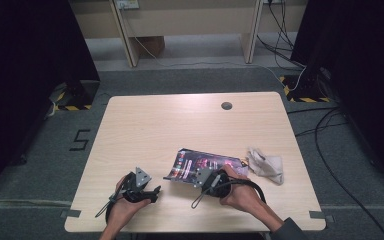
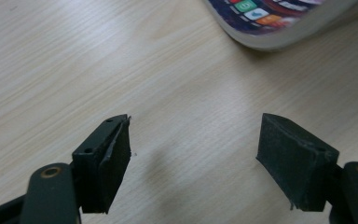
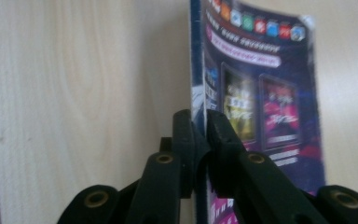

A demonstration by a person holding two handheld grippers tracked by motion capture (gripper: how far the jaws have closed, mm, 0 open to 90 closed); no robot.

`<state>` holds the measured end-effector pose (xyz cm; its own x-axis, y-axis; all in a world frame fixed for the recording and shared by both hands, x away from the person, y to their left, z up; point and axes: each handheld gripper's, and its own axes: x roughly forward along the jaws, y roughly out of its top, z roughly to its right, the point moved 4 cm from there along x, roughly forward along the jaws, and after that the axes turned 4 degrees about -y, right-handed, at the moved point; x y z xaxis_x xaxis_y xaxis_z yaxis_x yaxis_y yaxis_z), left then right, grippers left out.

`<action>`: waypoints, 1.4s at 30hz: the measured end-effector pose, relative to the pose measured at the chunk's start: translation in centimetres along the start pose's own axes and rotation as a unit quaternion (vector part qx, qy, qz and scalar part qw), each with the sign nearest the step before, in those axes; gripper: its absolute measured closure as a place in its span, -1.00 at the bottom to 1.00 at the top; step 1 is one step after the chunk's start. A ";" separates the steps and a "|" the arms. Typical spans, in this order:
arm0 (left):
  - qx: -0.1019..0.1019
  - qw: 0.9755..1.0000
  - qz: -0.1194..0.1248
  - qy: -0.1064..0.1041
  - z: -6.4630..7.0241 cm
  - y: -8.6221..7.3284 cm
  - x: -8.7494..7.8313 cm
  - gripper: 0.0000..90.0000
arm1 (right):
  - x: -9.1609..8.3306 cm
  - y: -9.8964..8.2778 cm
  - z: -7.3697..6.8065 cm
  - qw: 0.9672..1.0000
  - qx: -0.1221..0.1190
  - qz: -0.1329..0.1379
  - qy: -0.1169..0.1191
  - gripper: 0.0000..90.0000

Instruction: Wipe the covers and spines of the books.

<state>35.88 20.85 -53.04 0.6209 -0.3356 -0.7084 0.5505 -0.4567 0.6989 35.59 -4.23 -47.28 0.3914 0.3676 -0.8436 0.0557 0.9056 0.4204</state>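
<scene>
While you are holding the two tools low over the tabletop, this is how I am reading the moment:

Right claw: it is pinching one edge of the dark printed booklet, with the jaws almost fully together and the thin edge between them.

Left claw: it is standing wide, with nothing between the jaws, only bare wood under it. You are keeping it just beside the near corner of the booklet, not touching it.

Booklet: in the high view it is lying near the middle of the front half of the tabletop, its left end curling up a little and its right end reaching toward the crumpled cloth.

Step in hand: I am judging that you are taking the booklet by its edge to lift it or turn it.

Risk one: the grip is sitting on a narrow strip of thin paper. If you are pulling fast or sideways, the sheet may be slipping out or tearing at the pinch.

Risk two: the booklet is bending already. If you are lifting it by one edge, the free end may be hanging down and dragging on the wood.

Risk three: the cloth is lying close to the far end, so a long sweep may be pushing it off its place.
</scene>
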 end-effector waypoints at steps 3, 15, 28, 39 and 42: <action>-0.008 1.000 0.009 0.006 -0.2 0.1 -0.2 -0.44 | 0.4 -0.6 -0.8 1.000 0.005 0.003 0.006 0.80; -0.018 0.999 0.031 0.014 -0.3 0.5 -0.4 -0.44 | 1.4 -1.8 -2.3 0.999 0.021 0.019 0.018 0.66; -0.003 0.999 0.046 -0.004 0.5 0.9 -0.5 -0.45 | 2.4 -2.8 -3.1 0.998 0.052 0.024 0.039 0.42; 0.025 0.999 0.038 -0.024 1.9 1.1 0.1 -0.46 | 2.3 -4.3 -3.1 0.995 0.096 0.024 0.028 0.00; 0.033 0.998 0.035 -0.030 2.3 1.2 0.3 -0.47 | 2.0 -5.0 -2.9 0.993 0.112 0.026 0.022 -0.09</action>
<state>35.44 18.25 -52.62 0.6218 -0.4160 -0.6636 0.4671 -0.4832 0.7405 33.40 -7.44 -52.05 0.3587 0.4266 -0.8303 0.2408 0.8171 0.5238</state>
